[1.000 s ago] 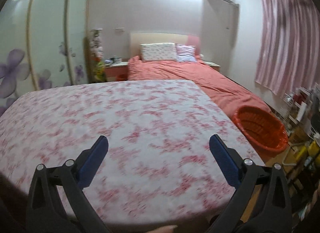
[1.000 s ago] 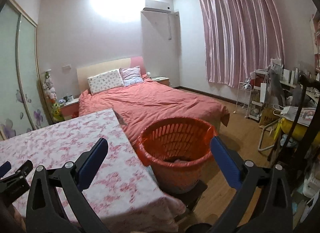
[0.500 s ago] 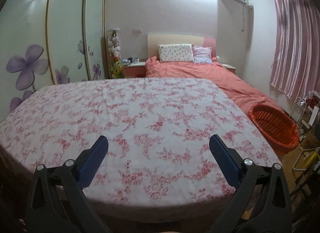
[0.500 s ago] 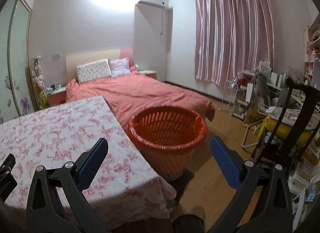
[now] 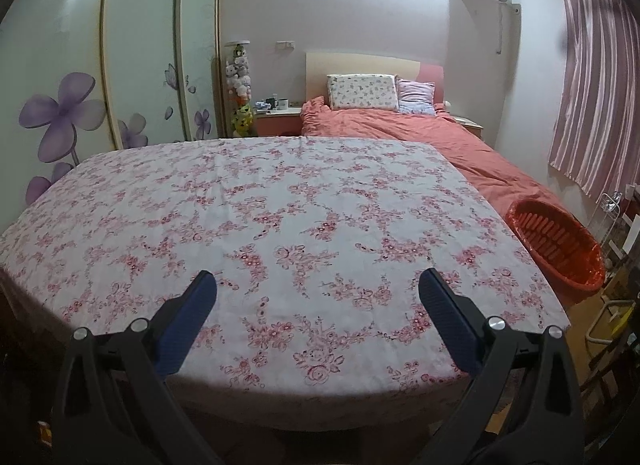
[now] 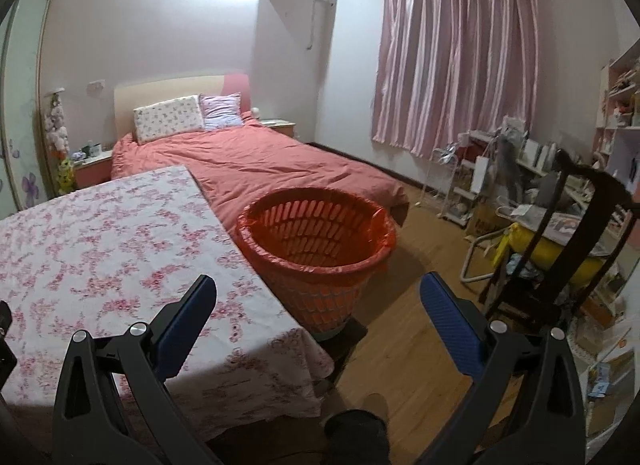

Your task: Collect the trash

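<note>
Slatted orange plastic basket (image 6: 316, 253) with its orange liner sits ahead between my right tongs (image 6: 318, 297), whose blue pads are spread wide and empty. My left tongs (image 5: 318, 297), equally spread, hover over the pink floral tablecloth (image 5: 260, 225); the basket (image 5: 556, 241) lies off to their right.
</note>
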### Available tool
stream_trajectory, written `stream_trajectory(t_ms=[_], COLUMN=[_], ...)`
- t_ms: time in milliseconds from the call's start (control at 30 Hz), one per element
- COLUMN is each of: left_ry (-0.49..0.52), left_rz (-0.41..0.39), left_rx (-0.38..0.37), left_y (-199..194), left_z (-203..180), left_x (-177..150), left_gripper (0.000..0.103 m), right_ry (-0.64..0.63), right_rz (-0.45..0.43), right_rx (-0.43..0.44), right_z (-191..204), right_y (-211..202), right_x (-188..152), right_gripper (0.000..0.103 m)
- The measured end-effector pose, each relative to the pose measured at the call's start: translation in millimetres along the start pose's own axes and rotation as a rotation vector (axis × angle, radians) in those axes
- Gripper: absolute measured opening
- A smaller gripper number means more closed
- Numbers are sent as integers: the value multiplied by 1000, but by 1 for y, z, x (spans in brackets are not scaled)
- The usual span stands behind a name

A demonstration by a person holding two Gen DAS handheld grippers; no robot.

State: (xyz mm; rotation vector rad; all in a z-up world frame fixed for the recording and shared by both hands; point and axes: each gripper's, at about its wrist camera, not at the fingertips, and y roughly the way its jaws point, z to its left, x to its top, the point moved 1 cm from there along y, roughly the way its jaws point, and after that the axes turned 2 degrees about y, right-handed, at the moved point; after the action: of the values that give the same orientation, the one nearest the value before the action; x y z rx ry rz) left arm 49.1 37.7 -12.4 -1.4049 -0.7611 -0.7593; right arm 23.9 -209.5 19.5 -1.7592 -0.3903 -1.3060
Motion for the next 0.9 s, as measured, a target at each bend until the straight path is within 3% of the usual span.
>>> stream_trajectory(t_ms=[900], left_ry=[17], left_rz=[-28], left_rx=[10], left_y=[-22], left_z=[-8], left_x=[-5], left_gripper=[99], right_ry=[12], right_rz=[50], right_rx=[51], right_z=[-3], right_y=[-9], right_x=[-3], right_gripper=[101])
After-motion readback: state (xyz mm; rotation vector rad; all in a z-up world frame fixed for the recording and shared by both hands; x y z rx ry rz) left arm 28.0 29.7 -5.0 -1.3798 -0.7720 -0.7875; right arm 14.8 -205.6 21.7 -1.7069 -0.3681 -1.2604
